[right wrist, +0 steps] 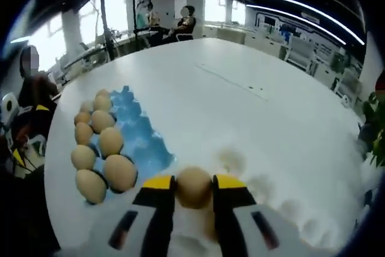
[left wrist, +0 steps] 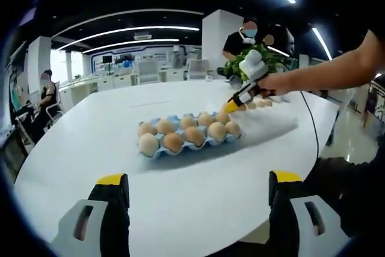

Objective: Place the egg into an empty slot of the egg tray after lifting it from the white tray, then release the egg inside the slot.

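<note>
The right tool (right wrist: 194,188) grips an egg (right wrist: 194,187) between its yellow-tipped jaws, over the white tray (right wrist: 289,215) and just beside the blue egg tray (right wrist: 139,142), whose near slots are bare. The left tool (left wrist: 198,180) hangs wide open and empty above the white worktop (left wrist: 108,118). No writing can be read.

Egg (right wrist: 194,188): brown, which I have clamped between yellow-tipped jaws above the white tray (right wrist: 283,209). Egg tray (right wrist: 141,142): blue, near side filled with brown eggs, far slots empty.
</note>
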{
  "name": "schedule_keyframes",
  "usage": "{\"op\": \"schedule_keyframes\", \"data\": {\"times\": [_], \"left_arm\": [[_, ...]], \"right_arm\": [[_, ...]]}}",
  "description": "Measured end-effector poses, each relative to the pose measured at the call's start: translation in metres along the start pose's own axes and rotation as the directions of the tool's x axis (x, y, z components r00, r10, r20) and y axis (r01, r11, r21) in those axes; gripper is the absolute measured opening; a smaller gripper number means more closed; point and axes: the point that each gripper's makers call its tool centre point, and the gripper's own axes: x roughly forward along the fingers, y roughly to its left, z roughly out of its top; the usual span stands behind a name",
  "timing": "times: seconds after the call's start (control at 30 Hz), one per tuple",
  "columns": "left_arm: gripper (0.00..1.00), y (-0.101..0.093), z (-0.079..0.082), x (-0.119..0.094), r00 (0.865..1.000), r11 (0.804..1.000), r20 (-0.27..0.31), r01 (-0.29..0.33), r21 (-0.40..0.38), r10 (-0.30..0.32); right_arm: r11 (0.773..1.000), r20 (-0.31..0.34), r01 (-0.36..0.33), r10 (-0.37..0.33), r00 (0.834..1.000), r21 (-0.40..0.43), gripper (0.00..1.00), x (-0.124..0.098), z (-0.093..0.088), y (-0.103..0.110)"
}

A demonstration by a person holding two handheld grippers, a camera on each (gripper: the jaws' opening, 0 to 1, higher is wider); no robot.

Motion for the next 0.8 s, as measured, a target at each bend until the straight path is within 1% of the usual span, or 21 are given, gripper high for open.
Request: {"op": "schedule_keyframes", "data": {"times": [0.03,0.13,0.17,0.2,0.27,0.3,0.37,0.43,0.47,0.5,0.53,0.57,0.7,0.77,0.8], "left_arm": [[0.97,-0.001,-0.001,0.000,1.000,1.000,-0.002,0.005,-0.005,-0.005],[0.97,-0.005,-0.003,0.001,1.000,1.000,-0.007,0.016,-0.002,-0.016],[0.97,-0.006,-0.002,0.002,1.000,1.000,-0.007,0.018,0.003,-0.018],[0.97,-0.009,-0.001,0.002,1.000,1.000,-0.007,0.021,0.009,-0.021],[0.97,-0.010,0.001,0.001,1.000,1.000,-0.002,0.022,0.011,-0.022],[0.97,-0.010,0.002,0.001,1.000,1.000,0.000,0.022,0.007,-0.022],[0.97,-0.013,0.003,-0.001,0.999,0.999,0.001,0.033,-0.014,-0.033],[0.97,-0.013,0.000,-0.001,0.999,0.999,-0.007,0.036,-0.016,-0.036],[0.97,-0.014,-0.001,-0.001,0.999,0.999,-0.013,0.039,-0.010,-0.039],[0.97,-0.014,-0.002,-0.001,0.999,0.999,-0.016,0.042,-0.006,-0.042],[0.97,-0.015,-0.002,-0.001,0.999,0.999,-0.017,0.044,-0.004,-0.044],[0.97,-0.016,-0.002,-0.001,0.999,0.999,-0.018,0.046,-0.003,-0.046],[0.97,-0.019,-0.001,0.001,0.998,0.999,-0.016,0.053,0.005,-0.053],[0.98,-0.019,0.001,0.001,0.999,0.999,-0.011,0.051,0.006,-0.051],[0.98,-0.019,0.001,0.001,0.999,0.999,-0.010,0.050,0.006,-0.049]], "right_arm": [[1.000,-0.004,0.003,-0.003,1.000,-0.011,0.25,0.000,0.000,0.003],[1.000,-0.010,0.012,-0.012,1.000,-0.006,0.25,-0.001,0.000,0.003],[1.000,-0.007,0.014,-0.014,1.000,0.018,0.24,-0.002,0.001,0.001],[0.998,0.002,0.016,-0.016,1.000,0.064,0.24,-0.003,0.001,0.001],[0.987,0.042,0.021,-0.028,0.999,0.158,0.24,-0.008,0.006,-0.004],[0.979,0.058,0.020,-0.033,0.998,0.203,0.24,-0.012,0.008,-0.005],[0.957,0.119,0.025,-0.062,0.991,0.289,0.24,-0.023,0.017,-0.012],[0.935,0.167,0.004,-0.068,0.984,0.355,0.24,-0.031,0.025,-0.014],[0.917,0.191,-0.017,-0.065,0.979,0.399,0.24,-0.035,0.029,-0.015],[0.891,0.216,-0.049,-0.056,0.975,0.452,0.24,-0.039,0.033,-0.014],[0.879,0.228,-0.066,-0.049,0.972,0.472,0.24,-0.041,0.035,-0.013],[0.874,0.233,-0.073,-0.047,0.971,0.480,0.24,-0.043,0.036,-0.013],[0.876,0.224,-0.068,-0.047,0.973,0.478,0.25,-0.046,0.037,-0.009],[0.866,0.232,-0.086,-0.035,0.972,0.493,0.25,-0.045,0.040,-0.004],[0.854,0.241,-0.102,-0.028,0.970,0.510,0.25,-0.044,0.043,0.000]]}}
